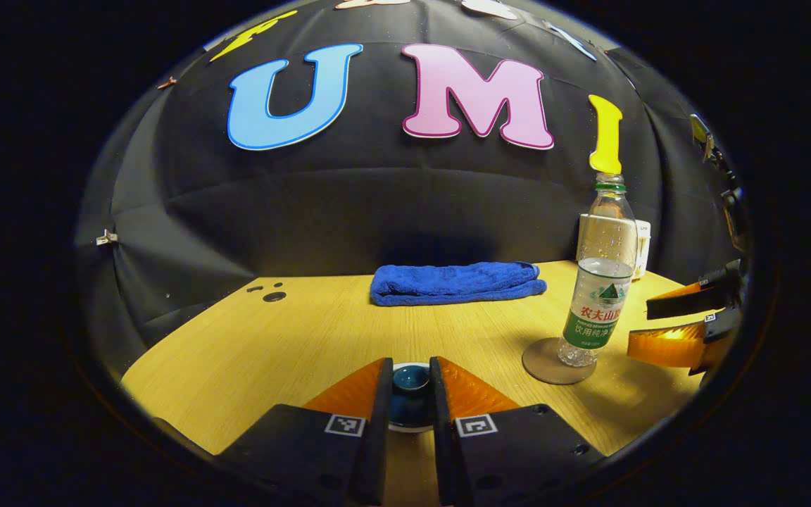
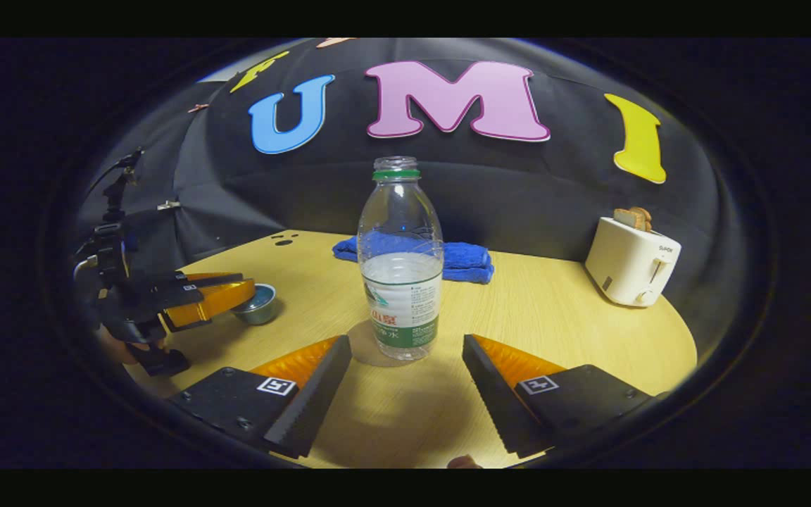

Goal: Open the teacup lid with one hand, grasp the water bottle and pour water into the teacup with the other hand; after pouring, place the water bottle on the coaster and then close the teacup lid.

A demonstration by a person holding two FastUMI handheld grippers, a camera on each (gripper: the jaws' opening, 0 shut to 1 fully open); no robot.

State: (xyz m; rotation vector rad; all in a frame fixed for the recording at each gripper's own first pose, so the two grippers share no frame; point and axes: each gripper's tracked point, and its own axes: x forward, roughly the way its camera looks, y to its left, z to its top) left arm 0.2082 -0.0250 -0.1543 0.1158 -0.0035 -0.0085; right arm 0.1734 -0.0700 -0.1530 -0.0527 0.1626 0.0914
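The teal teacup lid lies between the fingers of my left gripper, which is shut on its small knob low over the table. In the right gripper view the teacup sits just under the tips of that left gripper. The clear, capless water bottle stands upright on the round brown coaster, part filled. My right gripper is open, its fingers spread on either side of the bottle's base and not touching it. From the left gripper view, the bottle, the coaster and the right gripper lie to the right.
A folded blue towel lies at the back of the wooden table. A white toaster with toast in it stands at the back right. Small dark holes mark the table's far left. A hand holds the left gripper.
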